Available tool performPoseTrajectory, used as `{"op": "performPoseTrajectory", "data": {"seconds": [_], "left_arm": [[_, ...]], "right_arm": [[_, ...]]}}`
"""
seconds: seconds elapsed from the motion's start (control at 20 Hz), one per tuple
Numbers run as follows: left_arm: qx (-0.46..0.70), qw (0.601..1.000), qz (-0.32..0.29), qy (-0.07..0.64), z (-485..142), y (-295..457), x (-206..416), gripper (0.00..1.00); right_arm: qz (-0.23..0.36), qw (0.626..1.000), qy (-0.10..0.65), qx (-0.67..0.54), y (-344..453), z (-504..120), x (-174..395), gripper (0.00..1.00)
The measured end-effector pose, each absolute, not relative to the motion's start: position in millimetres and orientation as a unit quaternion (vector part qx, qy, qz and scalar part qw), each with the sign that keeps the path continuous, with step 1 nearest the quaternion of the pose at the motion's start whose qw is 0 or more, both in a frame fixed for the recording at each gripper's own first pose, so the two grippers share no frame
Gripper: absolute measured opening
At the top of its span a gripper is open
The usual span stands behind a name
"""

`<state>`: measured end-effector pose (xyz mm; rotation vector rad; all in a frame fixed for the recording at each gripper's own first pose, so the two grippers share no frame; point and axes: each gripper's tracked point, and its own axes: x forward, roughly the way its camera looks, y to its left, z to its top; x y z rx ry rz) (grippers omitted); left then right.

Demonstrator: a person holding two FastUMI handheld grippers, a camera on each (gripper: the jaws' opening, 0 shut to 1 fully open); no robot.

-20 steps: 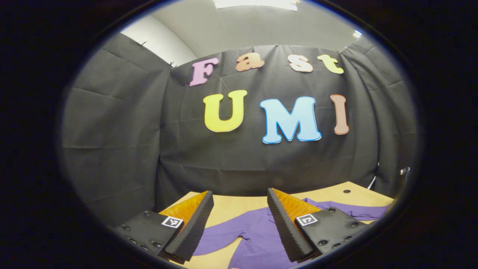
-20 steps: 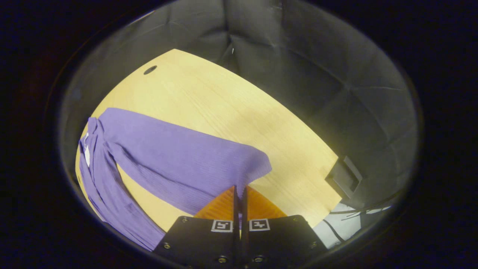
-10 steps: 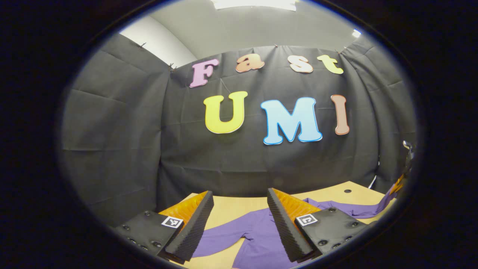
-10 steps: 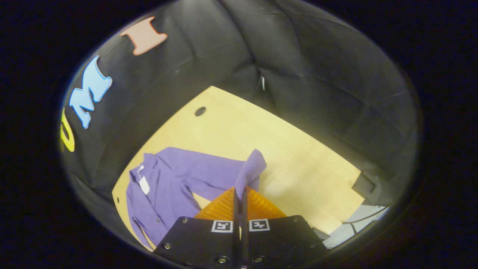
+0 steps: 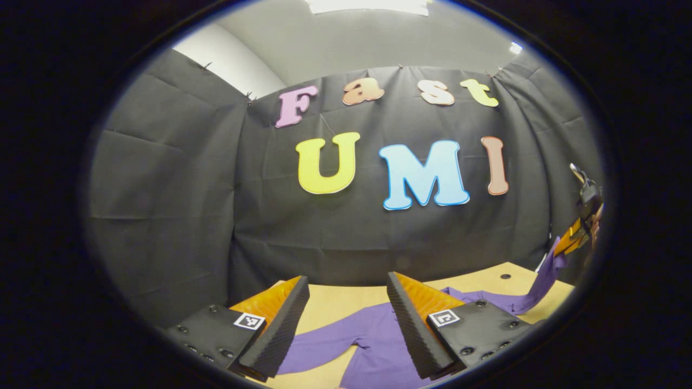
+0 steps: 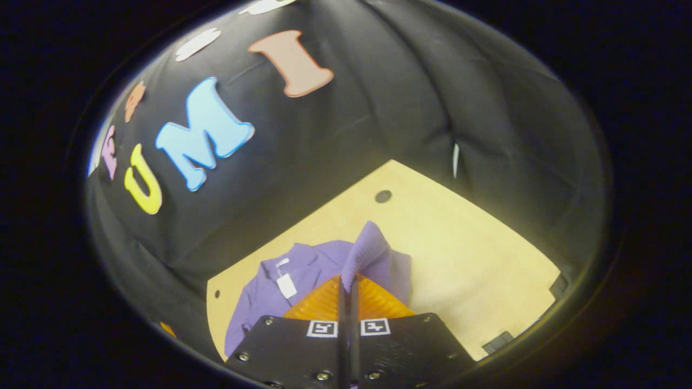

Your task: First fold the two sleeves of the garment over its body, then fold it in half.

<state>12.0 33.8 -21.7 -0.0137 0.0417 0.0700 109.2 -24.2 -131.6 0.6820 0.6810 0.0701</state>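
On the wooden table (image 6: 476,254) the purple garment (image 6: 308,270) is spread flat. Its sleeve (image 6: 367,251) is pinched, lifted, in the closed right gripper (image 6: 348,283). Above the garment's near edge, apparently clear, the left gripper (image 5: 346,302) is held wide apart, empty.

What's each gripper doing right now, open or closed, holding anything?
Left gripper: open, holding nothing, above the purple garment.
Right gripper: closed on the garment's sleeve, lifted off the table.
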Motion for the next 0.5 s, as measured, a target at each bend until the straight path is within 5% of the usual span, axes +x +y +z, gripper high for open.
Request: {"op": "performPoseTrajectory", "data": {"seconds": [0.5], "left_arm": [[-0.018,0.997,0.063,0.034,-36.1,53.9,7.6,0.95]], "right_arm": [[0.196,0.895,0.318,0.242,101.9,-94.4,87.0,0.01]]}}
